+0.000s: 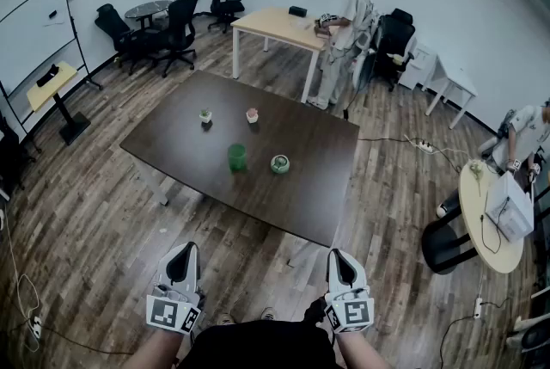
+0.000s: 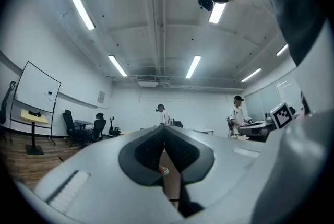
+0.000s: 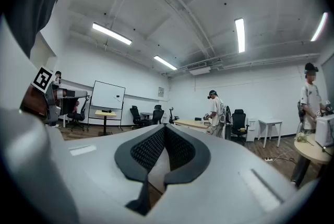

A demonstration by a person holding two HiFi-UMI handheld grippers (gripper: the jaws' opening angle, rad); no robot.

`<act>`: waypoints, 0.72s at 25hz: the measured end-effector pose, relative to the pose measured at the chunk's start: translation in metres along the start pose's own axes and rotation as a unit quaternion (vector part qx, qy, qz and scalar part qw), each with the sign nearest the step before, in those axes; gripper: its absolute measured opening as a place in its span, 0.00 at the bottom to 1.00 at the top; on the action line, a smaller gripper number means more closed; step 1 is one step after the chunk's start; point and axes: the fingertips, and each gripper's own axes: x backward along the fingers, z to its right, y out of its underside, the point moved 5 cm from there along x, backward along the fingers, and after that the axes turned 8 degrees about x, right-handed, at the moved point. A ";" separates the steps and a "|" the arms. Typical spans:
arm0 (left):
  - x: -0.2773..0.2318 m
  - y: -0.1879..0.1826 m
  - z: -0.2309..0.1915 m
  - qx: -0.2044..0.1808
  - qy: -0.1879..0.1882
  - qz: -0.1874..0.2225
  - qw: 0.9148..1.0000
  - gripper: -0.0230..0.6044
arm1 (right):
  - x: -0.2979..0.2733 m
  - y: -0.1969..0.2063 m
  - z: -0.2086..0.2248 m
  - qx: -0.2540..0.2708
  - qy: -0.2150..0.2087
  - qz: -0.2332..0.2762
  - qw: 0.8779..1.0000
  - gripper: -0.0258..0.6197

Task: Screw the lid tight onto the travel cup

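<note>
Nothing is done yet: the green plastic travel cup (image 1: pixel 236 156) stands mid-way across the dark brown table (image 1: pixel 318 204), with its round green lid (image 1: pixel 280 163) just beside it, apart. The left gripper (image 1: pixel 182 255) and right gripper (image 1: pixel 341 260) hang short of the near edge, jaws closed and empty.

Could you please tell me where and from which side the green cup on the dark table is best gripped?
Probably its side wall: the green cup stands upright, apart from the lid, so coming in level from the table's near edge with the left gripper looks simplest.
</note>
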 end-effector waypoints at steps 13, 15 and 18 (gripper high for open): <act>-0.013 0.003 0.000 0.005 -0.007 0.005 1.000 0.03 | -0.011 0.000 0.008 -0.013 0.001 0.013 1.000 0.05; -0.016 0.005 -0.001 0.007 -0.007 0.004 1.000 0.03 | -0.012 -0.003 0.008 -0.034 -0.015 0.046 0.998 0.05; -0.023 0.007 -0.003 0.007 -0.009 0.004 1.000 0.03 | -0.019 -0.006 0.008 -0.043 -0.042 0.068 0.996 0.06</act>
